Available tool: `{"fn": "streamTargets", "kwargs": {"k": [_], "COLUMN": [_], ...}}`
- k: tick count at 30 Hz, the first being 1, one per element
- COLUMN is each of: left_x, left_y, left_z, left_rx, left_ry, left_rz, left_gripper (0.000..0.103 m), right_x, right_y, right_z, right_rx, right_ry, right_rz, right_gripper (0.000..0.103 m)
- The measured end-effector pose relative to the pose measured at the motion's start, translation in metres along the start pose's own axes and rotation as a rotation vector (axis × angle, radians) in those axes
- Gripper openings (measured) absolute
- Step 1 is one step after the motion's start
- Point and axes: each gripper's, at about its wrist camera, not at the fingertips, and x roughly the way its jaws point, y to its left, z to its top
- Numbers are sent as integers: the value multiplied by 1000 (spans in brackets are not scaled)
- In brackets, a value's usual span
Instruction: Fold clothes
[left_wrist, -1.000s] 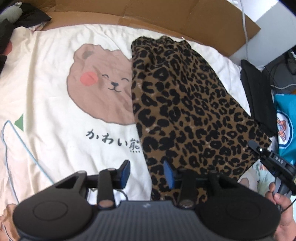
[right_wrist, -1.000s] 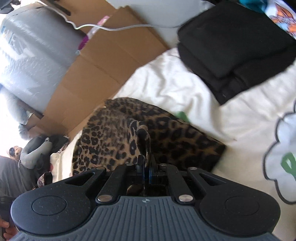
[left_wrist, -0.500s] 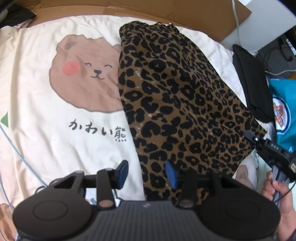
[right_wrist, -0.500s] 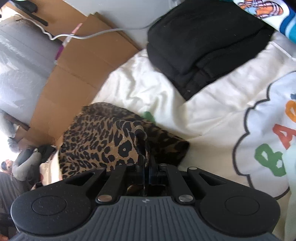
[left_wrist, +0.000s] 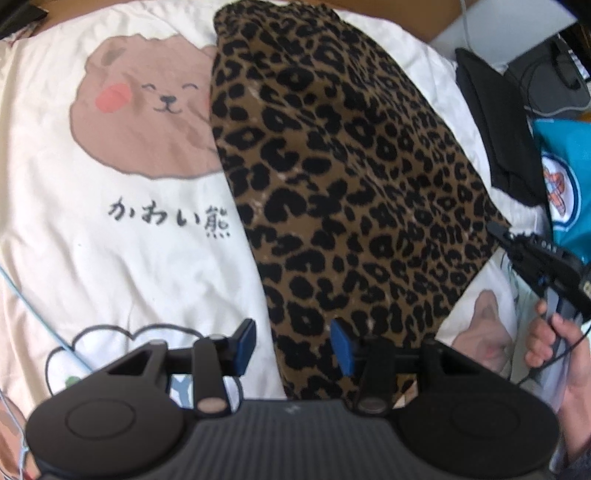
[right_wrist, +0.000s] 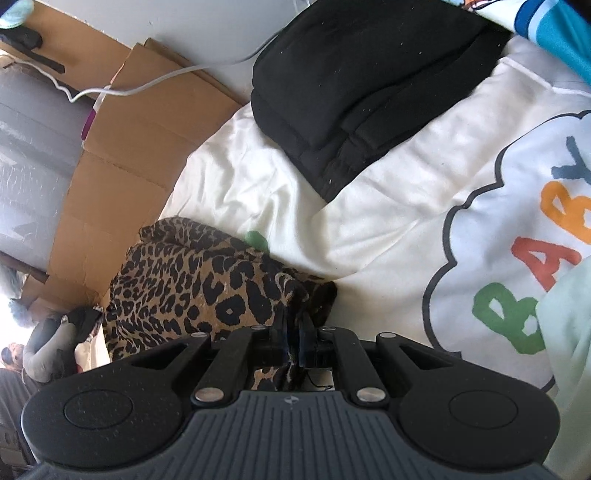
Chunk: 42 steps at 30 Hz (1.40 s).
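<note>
Leopard cloth (left_wrist: 343, 177) lies long on the bed (left_wrist: 110, 266), one corner clamped in the right gripper (right_wrist: 293, 325). The left gripper (left_wrist: 291, 341) hangs apart over the near hem; grabbing one layer only could skew the fold.

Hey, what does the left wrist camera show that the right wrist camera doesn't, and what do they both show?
Only the left wrist view shows the bear print on the bedsheet, the open left gripper, and the person's hand holding the right gripper from outside. Only the right wrist view shows the colourful BABY lettering, the white cable and the cardboard. Both show the leopard-print garment pinched at its corner by the right gripper, and the black folded clothes.
</note>
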Motion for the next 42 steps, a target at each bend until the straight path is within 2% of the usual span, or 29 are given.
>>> {"fn": "streamTargets", "kwargs": {"k": [12,17,20,23,27,30,32,34,38,42], "left_x": [10,15,22,30,35,28,20,14,12,20], "left_y": [-6,-5,-6,-11,-9,-1,7,17,26,35], "left_z": [-10,-14,-19,-28,-35,-34,-32,-31,-32,-37], "left_rx": [26,29,46,97,120,86,64,26,11,-77], "left_ry": [32,50,75,106,123,135,130,128,119,144], "left_rz": [-3,-25,-33,-8,3,-30,-68,-107,-164,-215], "left_gripper": [50,50,50,48,48,46,46,46,47,47], "right_x": [4,-11,-3,10,3,-6,-13,-19,-16,-10], "right_y": [3,11,6,-3,1,2,0,-5,-15,-15], "right_z": [6,13,14,10,11,10,10,11,10,9], "right_rx": [-41,-69,-71,-51,-52,-59,-57,-53,-17,-8], "right_ry": [-17,-66,-51,-16,-26,-36,-52,-68,-30,-14], "right_rz": [-18,41,-1,-28,-46,-60,-83,-96,-76,-64], "right_gripper": [1,0,0,1,4,12,24,41,43,46]}}
